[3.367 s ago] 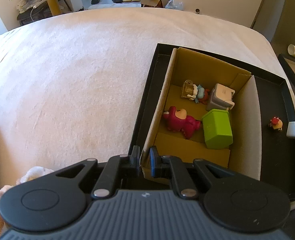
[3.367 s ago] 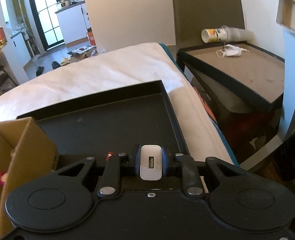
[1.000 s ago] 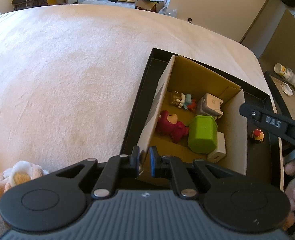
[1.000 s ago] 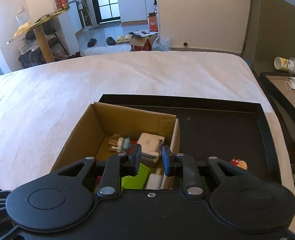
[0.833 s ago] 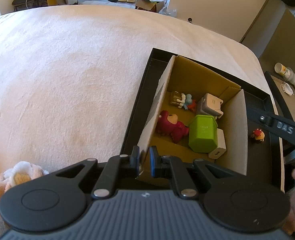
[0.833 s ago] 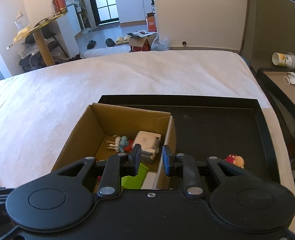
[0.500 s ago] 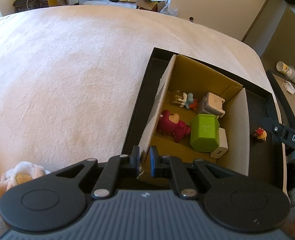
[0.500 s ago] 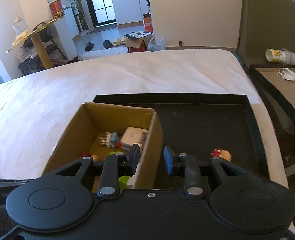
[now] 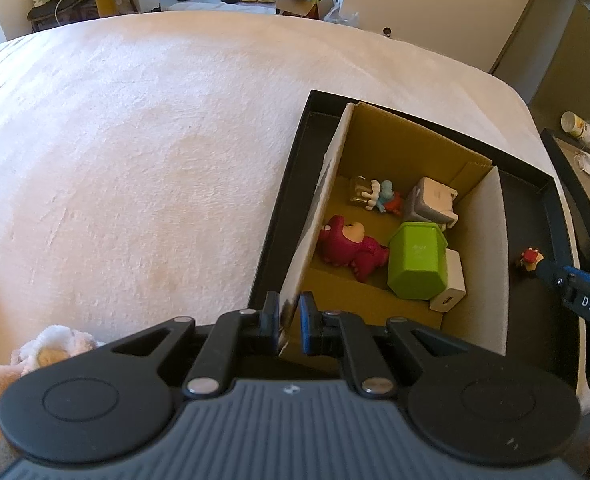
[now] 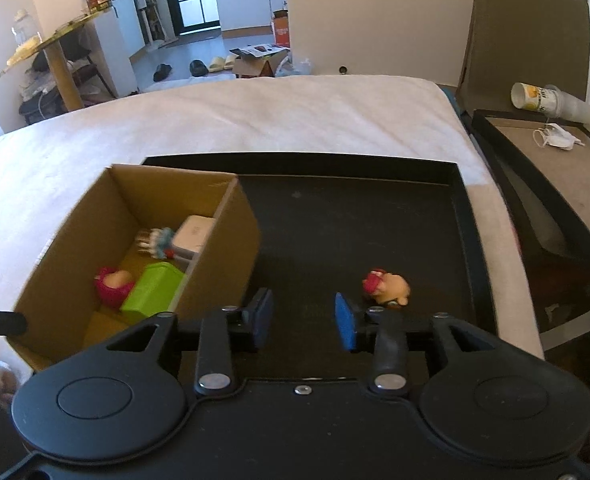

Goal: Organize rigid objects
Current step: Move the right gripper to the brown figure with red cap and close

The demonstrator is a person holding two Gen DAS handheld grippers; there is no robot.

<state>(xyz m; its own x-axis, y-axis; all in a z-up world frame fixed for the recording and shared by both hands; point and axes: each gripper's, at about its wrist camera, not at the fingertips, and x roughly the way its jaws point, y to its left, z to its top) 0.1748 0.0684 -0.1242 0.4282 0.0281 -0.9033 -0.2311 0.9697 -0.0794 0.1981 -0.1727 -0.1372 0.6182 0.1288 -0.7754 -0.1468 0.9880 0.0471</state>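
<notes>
My left gripper [image 9: 289, 322] is clamped on the cardboard box [image 9: 423, 148] wall, my right gripper [image 10: 303, 317] spread empty over the black tray [image 10: 463, 208], small toy [image 10: 387, 287] just right of it; I judge an off-centre approach could knock it away

Bed [image 9: 135, 160], cream-white plush cover, broad and rounded at the far edge. Directly on it, toward the right side: shallow black tray [image 10: 465, 216] carrying an open cardboard box [image 10: 231, 256] at its left end and one small red-and-tan figurine [image 10: 387, 286] on its bare floor, well apart from the box.
</notes>
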